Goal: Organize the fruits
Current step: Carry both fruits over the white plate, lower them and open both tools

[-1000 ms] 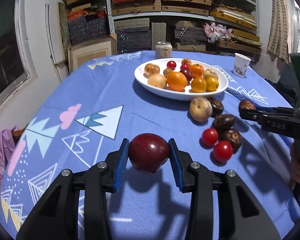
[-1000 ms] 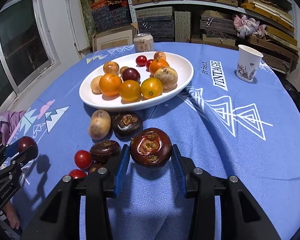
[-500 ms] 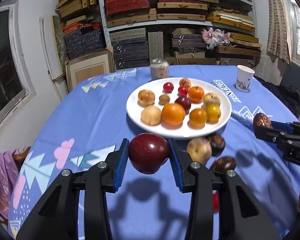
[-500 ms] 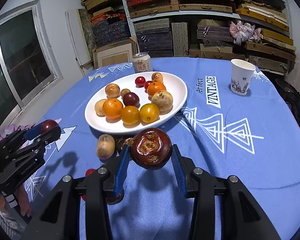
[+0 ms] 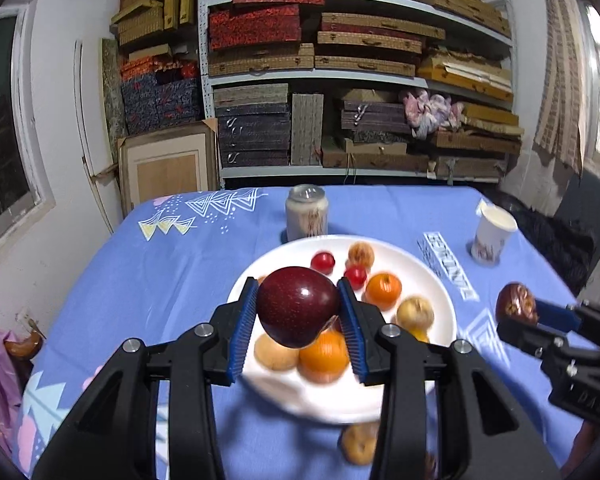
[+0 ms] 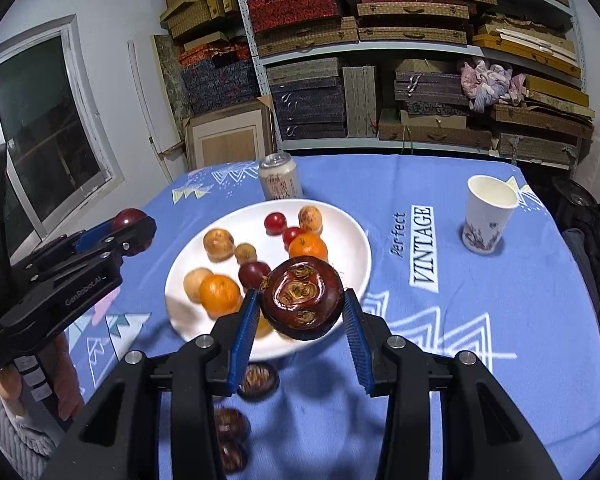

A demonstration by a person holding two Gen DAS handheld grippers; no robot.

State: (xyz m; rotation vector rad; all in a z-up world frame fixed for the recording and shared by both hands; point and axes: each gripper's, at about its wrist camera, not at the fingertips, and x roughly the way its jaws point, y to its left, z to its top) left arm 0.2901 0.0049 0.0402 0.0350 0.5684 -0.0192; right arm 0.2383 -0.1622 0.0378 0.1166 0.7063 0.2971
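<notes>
My left gripper is shut on a dark red apple and holds it in the air above the near left part of the white plate. My right gripper is shut on a dark brown round fruit with a curled stem end, held above the plate's near right rim. The plate holds oranges, small red tomatoes and tan fruits. Each gripper shows in the other's view: the right one, the left one.
A drink can stands just behind the plate. A paper cup stands at the right. Several dark brown fruits and a tan fruit lie on the blue cloth in front of the plate. Shelves of boxes fill the back wall.
Both grippers have risen and moved forward with their fruits, from over the cloth in front of the plate to above the plate.
</notes>
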